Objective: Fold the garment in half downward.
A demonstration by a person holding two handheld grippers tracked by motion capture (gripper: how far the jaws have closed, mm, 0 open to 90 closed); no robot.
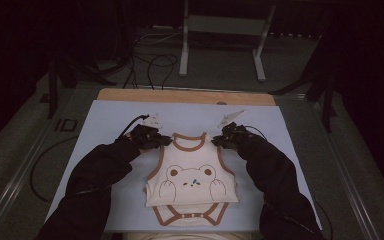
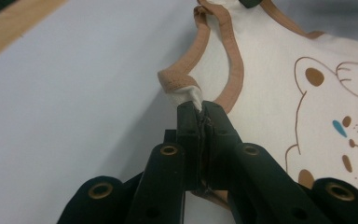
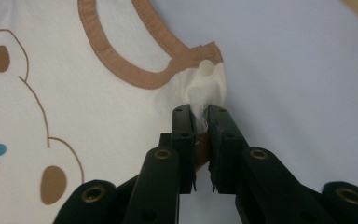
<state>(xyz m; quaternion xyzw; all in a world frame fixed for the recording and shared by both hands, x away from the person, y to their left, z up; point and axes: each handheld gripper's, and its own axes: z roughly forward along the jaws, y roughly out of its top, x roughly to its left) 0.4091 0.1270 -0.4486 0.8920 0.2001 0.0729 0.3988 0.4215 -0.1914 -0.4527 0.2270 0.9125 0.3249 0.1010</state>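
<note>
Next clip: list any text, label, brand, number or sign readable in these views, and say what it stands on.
No readable text in any view.
The cream sleeveless baby bodysuit with brown trim carries a brown-outline bear drawing, no words.
The white tags on top of the left claw and the right claw are too small to read.
The pale blue table mat is blank.
</note>
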